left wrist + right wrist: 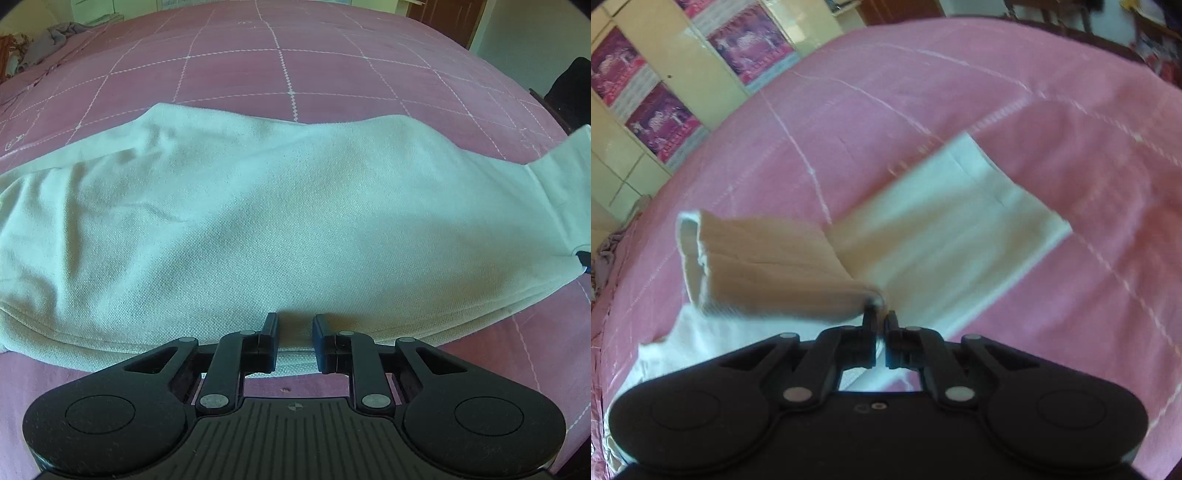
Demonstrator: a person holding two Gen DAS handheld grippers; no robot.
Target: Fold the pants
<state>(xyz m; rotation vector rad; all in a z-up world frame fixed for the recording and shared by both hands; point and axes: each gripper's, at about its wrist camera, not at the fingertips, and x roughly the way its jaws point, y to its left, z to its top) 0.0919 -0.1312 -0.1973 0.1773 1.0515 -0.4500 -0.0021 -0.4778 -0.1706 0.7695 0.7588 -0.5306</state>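
The left gripper sits at the near edge of the pants, its two fingers spread with a clear gap between them; the edge of the cloth lies in that gap, but the fingers are not pressed on it, so it is released. The right gripper has its two fingers drawn nearly together, pinching a corner of the pants and holding one end of the cloth lifted off the bed.

There is one pair of pants, pale and off-white, and it lies on the pink bed. In the left view it stretches flat across the cover from side to side, with the near edge showing doubled layers. In the right view, one end rises from the bed to the pinched fingers and hangs as a loose flap with a hemmed edge to the left of that gripper, while the rest runs flat away from it toward the far right. That view is blurred, so the exact fold lines cannot be read.

Beyond the far-left corner of the bed, one cabinet shows three purple picture panels.
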